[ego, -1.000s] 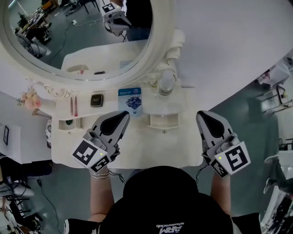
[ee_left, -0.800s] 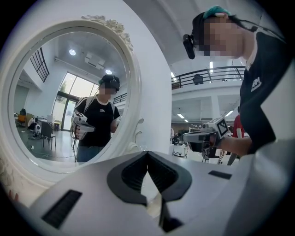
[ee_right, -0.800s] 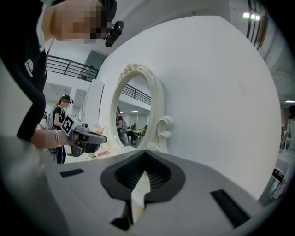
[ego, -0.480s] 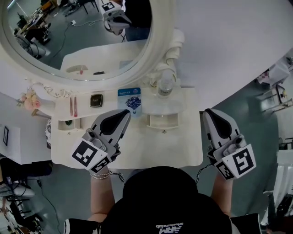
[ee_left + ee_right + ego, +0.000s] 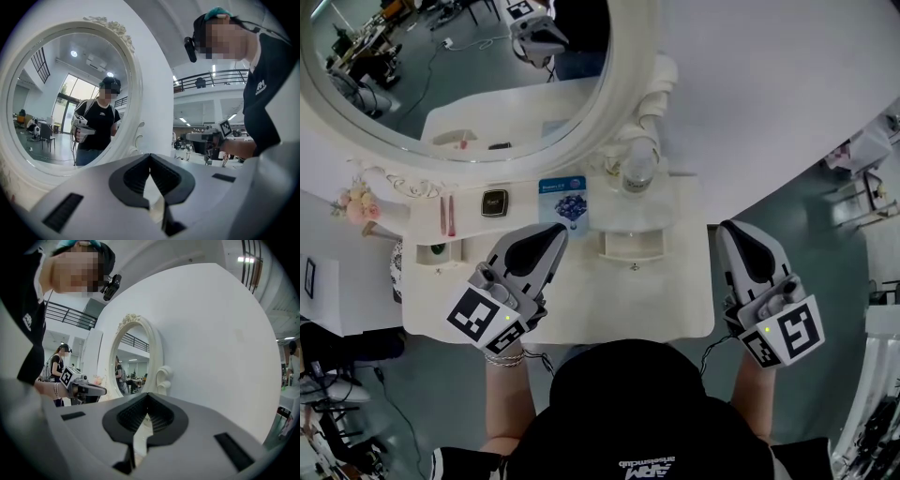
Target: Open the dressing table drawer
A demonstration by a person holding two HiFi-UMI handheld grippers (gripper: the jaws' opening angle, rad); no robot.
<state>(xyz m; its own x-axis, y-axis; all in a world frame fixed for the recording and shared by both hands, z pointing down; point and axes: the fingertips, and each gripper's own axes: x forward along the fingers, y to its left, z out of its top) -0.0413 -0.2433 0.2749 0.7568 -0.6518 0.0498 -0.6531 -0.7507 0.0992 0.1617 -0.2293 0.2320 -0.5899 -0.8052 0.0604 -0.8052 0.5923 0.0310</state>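
The white dressing table [image 5: 581, 309] lies below me in the head view. Its small middle drawer [image 5: 630, 246] stands pulled out, showing a pale inside, with its knob [image 5: 635, 267] at the front. My left gripper [image 5: 555, 232] hovers over the tabletop just left of that drawer, jaws shut and empty; in the left gripper view [image 5: 150, 157] the tips meet. My right gripper [image 5: 731, 231] hangs beyond the table's right edge, apart from the drawer, shut on nothing; the right gripper view [image 5: 146, 397] shows its jaws closed.
A large oval mirror [image 5: 469, 75] rises at the back. On the shelf stand a blue packet [image 5: 563, 202], a glass bottle [image 5: 637, 173], a dark compact [image 5: 494, 202] and a pink stick [image 5: 447, 216]. A second small drawer [image 5: 439, 253] at the left is open.
My right gripper has shifted to the right, from over the table's right end to just past its edge. The left gripper has kept its place.
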